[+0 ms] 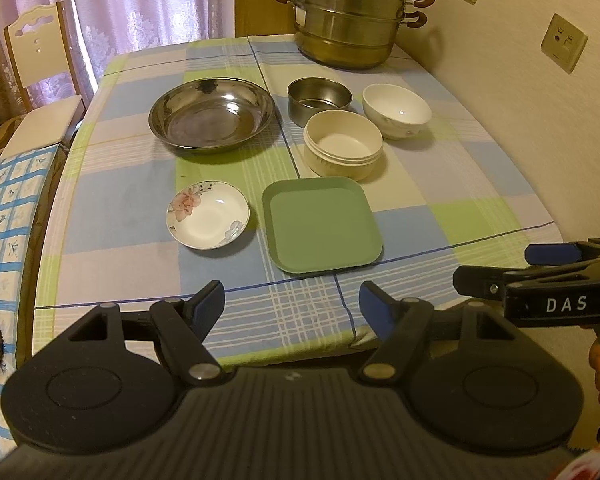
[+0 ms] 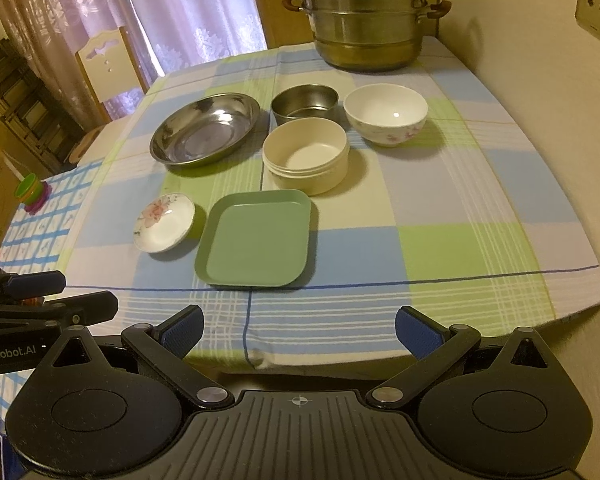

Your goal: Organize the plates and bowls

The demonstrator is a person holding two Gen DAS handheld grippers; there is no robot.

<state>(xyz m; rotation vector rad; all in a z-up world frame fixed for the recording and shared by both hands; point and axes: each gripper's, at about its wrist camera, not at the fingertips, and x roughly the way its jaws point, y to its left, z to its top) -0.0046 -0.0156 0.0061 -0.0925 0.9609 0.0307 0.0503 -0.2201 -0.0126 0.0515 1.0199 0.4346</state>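
Table: a table under a checked cloth of blue, green and white squares [image 1: 112,200], pushed against a cream wall on the right.
Steamer: a tall, tiered stainless-steel steamer pot with brown handles [image 1: 350,20] at 12 o'clock on the table, at the far edge, well apart from the rest.
Metal basin: a wide, shallow stainless-steel basin [image 1: 212,116] at about 10 o'clock from the table's middle.
Green plate: a square, pale green plastic plate [image 1: 322,224] at 6 o'clock, nearest the front edge, lying flat.
Cream container: a round cream plastic container with a ridged rim [image 1: 342,146] just beyond the green plate, at its 12 o'clock.
White bowl: a white ceramic bowl with pink flowers on its side [image 2: 386,114] at 2 o'clock from the cream container, upright.
Steel bowl: a small straight-sided stainless-steel bowl [image 1: 320,98] close behind the cream container, at its 11 o'clock; touching or not, I cannot tell.
Saucer: a small white ceramic saucer painted with a pink flower [image 1: 208,214] at 9 o'clock of the green plate, just beside it.
Left gripper: the left gripper [image 1: 291,310] hovers over the front edge of the table, its blue-padded fingers spread wide, nothing between them.
Right gripper: the right gripper [image 2: 299,330] hangs over the same edge, at 3 o'clock of the left one, fingers likewise parted and empty.
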